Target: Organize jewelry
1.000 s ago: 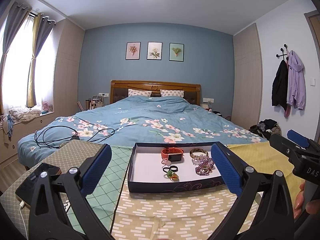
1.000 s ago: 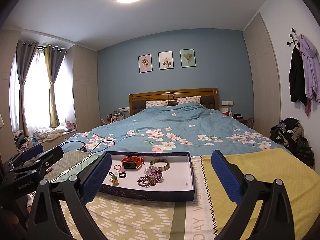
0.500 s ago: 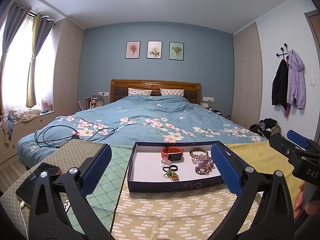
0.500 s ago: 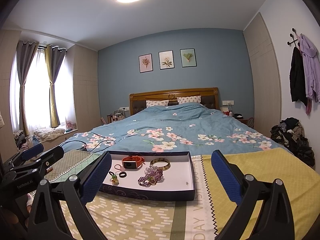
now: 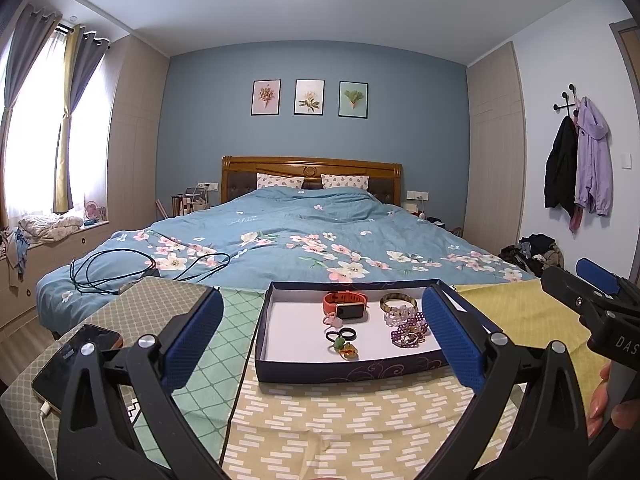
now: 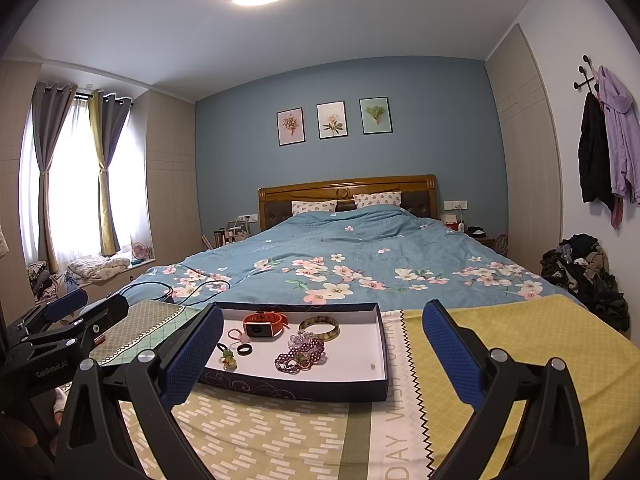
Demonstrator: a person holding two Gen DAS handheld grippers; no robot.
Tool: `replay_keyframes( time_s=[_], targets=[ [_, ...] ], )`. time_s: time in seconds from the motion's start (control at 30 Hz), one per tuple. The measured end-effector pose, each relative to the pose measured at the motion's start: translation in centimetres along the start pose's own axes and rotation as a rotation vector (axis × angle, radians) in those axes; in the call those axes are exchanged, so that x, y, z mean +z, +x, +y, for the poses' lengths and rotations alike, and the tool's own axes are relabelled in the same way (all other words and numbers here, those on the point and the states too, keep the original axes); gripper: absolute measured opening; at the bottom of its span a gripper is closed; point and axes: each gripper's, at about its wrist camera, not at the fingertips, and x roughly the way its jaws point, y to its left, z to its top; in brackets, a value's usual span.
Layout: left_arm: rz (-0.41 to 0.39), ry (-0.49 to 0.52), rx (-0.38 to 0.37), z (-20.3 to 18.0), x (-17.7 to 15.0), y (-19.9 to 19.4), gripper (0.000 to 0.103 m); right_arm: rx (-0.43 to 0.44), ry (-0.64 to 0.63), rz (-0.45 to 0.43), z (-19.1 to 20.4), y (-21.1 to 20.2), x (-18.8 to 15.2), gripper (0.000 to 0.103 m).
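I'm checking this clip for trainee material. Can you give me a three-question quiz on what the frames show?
1. True or false: both grippers, left gripper and right gripper, are open and hold nothing.
2. Which item lies nearest the bed inside the tray? A) orange smartwatch B) purple bead bracelet C) black ring
3. Fill in: left of the tray, a ______ lies on the patterned cloth with a white cable plugged in.

Key: 1 true; 2 A; 3 phone.
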Motion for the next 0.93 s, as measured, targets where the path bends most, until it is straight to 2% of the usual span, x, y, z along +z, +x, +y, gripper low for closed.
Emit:
replay_keyframes(
  time_s=[0.67,0.83,0.93],
  targets=[
    [0.004,0.037,-0.018,-0.4,0.1,0.0,0.098,0.0,0.003,0.002,-0.1,-0.1,0.1,0.096],
    [0.06,0.017,-0.008,0.1,0.0,0.7,0.098,-0.007,-0.016,0.041,-0.8,0.4,0.5,0.096],
    [0.118,0.007,-0.005,1.1,0.0,1.6,0.098,-0.057,-0.039,0.128,-2.9,1.7,0.9,0.096]
  ],
)
